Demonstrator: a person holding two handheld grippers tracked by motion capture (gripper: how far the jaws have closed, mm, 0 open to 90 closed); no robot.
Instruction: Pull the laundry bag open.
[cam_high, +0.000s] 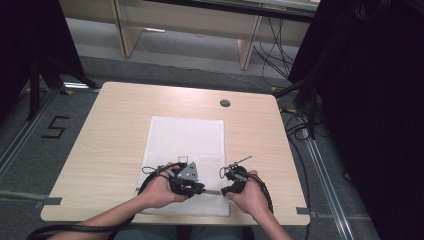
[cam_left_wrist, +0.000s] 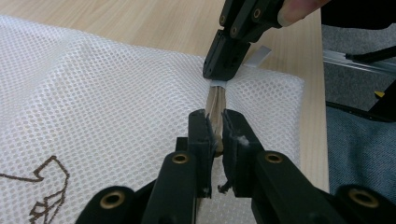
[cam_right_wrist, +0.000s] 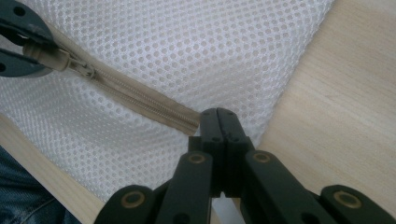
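Observation:
A white mesh bag (cam_high: 186, 137) lies flat on the wooden table (cam_high: 110, 145), its beige zipper (cam_right_wrist: 135, 95) running along the near edge. My left gripper (cam_left_wrist: 215, 128) is shut on the zipper pull (cam_right_wrist: 53, 59), with the beige tape (cam_left_wrist: 215, 100) leading away from its jaws. My right gripper (cam_right_wrist: 218, 114) is shut on the bag's small white tab (cam_left_wrist: 218, 83) at the zipper's end. In the high view the left gripper (cam_high: 200, 190) and right gripper (cam_high: 225, 191) face each other a short way apart over the bag's near edge.
A round cable hole (cam_high: 225, 103) sits at the table's far side. The table's near edge (cam_high: 175, 220) runs just below both hands. A brown stitched logo (cam_left_wrist: 46, 186) marks the bag. Desk legs and cables (cam_high: 275, 55) lie on the floor beyond.

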